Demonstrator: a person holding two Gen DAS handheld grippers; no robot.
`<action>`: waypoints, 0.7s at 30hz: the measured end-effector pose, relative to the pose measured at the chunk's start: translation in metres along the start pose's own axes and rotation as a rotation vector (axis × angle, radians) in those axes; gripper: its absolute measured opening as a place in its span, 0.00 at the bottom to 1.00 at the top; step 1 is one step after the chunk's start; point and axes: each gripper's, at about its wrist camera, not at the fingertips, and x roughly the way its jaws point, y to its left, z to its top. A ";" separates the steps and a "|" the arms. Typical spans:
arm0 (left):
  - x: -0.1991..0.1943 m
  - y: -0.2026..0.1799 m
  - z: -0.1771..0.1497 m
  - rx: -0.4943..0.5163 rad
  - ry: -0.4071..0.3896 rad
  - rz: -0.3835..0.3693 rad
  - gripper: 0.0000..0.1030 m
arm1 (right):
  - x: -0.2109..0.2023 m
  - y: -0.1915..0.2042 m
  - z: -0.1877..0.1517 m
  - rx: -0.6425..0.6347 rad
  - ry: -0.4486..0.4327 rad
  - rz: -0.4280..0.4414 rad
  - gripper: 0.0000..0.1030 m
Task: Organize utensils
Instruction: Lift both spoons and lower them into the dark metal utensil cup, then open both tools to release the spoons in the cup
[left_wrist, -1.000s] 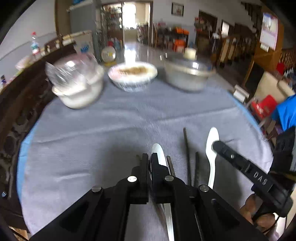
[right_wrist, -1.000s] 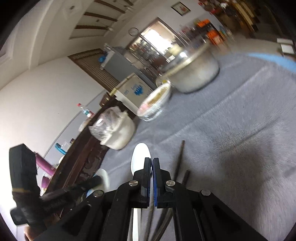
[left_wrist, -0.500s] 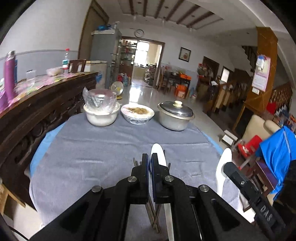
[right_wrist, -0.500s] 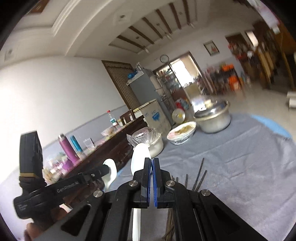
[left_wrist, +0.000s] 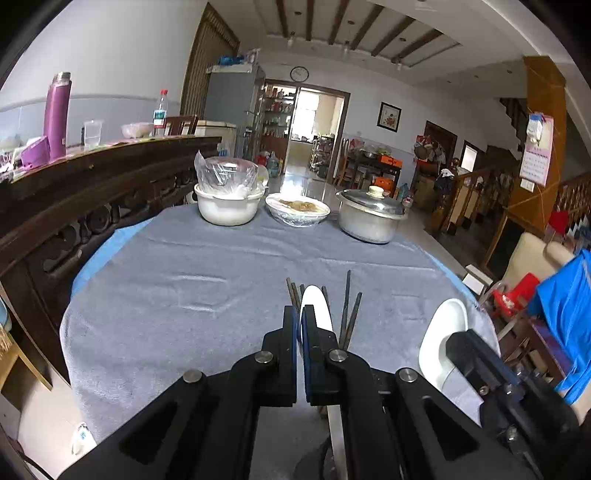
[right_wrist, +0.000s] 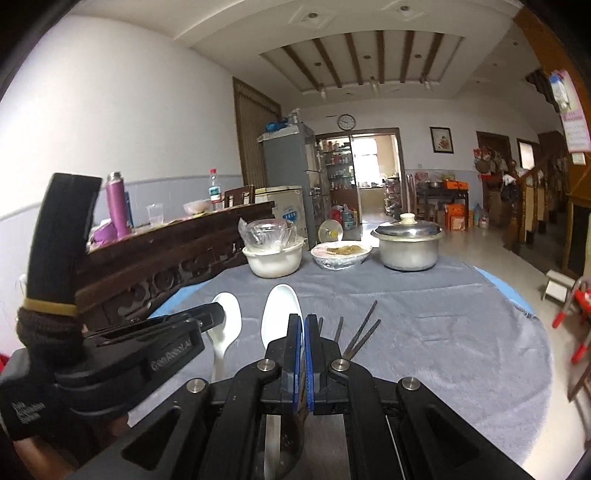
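I've got two claws, one per hand, both raised above the worktop (left_wrist: 155, 280), which has a grey cloth over it. My left claw (left_wrist: 299, 317) is pinched right down on a white spoon (left_wrist: 314, 302): the bowl sticks out past the tips and the handle runs back under the claw body. My right claw (right_wrist: 300, 325) is the same, squeezed tight on a second white spoon (right_wrist: 280, 310) with its bowl forward. In the left-wrist view that second spoon shows off to the right of my left claw, w/ the right claw's black finger over it.

Step in hand, as I read it: both spoons are picked up and being carried, not yet set anywhere. The dark chopsticks (left_wrist: 349, 314) lie loose on the cloth just ahead of and under my claws, fanned out, not paired or lined up. In the right view they sit just right of the claw tips.

Next move prob needs a spot picked for the spoons. I can't see a holder or tray. Then lower gently, bowl flat, and let go w/o knocking the sticks.

The spoons look glossy, smooth, ceramic or plastic, so likely slippery and could chip. Far ahead, well apart from the claws: a white basin (left_wrist: 227, 208), a wrapped dish (left_wrist: 297, 214), a lidded pot (left_wrist: 369, 218).
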 end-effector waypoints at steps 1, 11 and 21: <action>0.001 0.001 -0.001 -0.001 0.007 -0.006 0.03 | -0.002 0.000 -0.001 -0.007 0.001 0.000 0.03; -0.018 0.000 -0.026 0.049 0.054 -0.057 0.03 | -0.032 -0.003 -0.012 0.007 0.026 0.039 0.03; -0.051 0.024 -0.027 0.064 0.069 -0.041 0.33 | -0.063 -0.013 -0.015 0.032 -0.003 0.070 0.57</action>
